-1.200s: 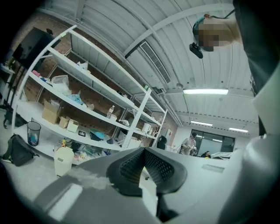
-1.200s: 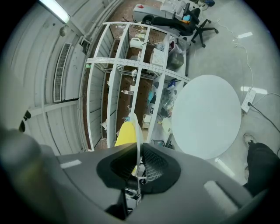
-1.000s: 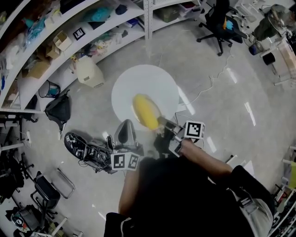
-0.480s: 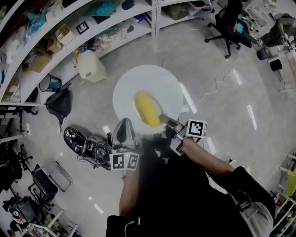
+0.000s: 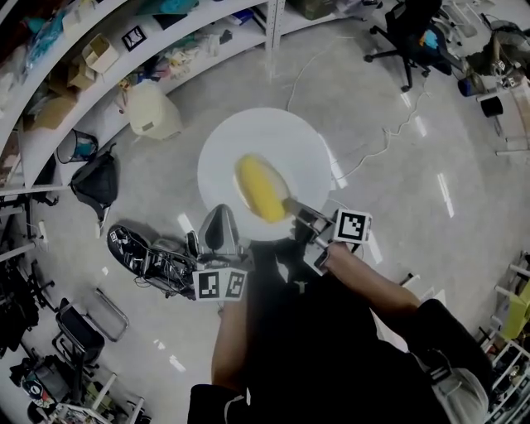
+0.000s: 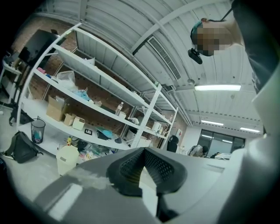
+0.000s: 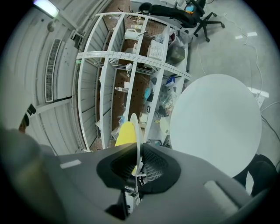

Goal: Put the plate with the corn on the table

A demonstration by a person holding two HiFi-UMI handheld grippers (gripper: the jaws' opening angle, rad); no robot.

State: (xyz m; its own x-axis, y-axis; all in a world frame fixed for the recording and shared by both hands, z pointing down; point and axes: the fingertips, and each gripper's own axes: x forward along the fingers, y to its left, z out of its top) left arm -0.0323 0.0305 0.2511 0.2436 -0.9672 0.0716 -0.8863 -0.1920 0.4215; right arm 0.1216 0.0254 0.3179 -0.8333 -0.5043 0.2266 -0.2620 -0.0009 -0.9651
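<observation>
The right gripper (image 5: 291, 209) (image 7: 138, 151) is clamped on the rim of the plate (image 7: 136, 127). In the right gripper view the thin white plate stands edge-on between the two dark jaw pads, which are closed against its faces. The corn (image 5: 261, 189) (image 7: 126, 133), a yellow cob, lies on the plate beyond the jaw tips. In the head view the corn and the plate sit over the near portion of the round white table (image 5: 265, 137) (image 7: 214, 127). The plate's white outline is hard to separate from the tabletop there, and whether it touches the surface cannot be told. The right gripper reaches in across the table's near right edge, with its marker cube just outside that edge. The left gripper (image 5: 219, 228) (image 6: 143, 151) is positioned at the table's near left edge, outside the tabletop. In the left gripper view its jaws meet at the tips with nothing between them, and they point upward toward the shelving (image 6: 109, 100) and the ceiling. A beige canister (image 5: 149, 109) stands on the floor beyond the table's far left side, below the shelves. A black bag (image 5: 95, 184) lies left of the table. An office chair (image 5: 410, 25) stands well beyond the table's far right side. A white cable (image 5: 389, 137) runs across the floor to the table's right.
</observation>
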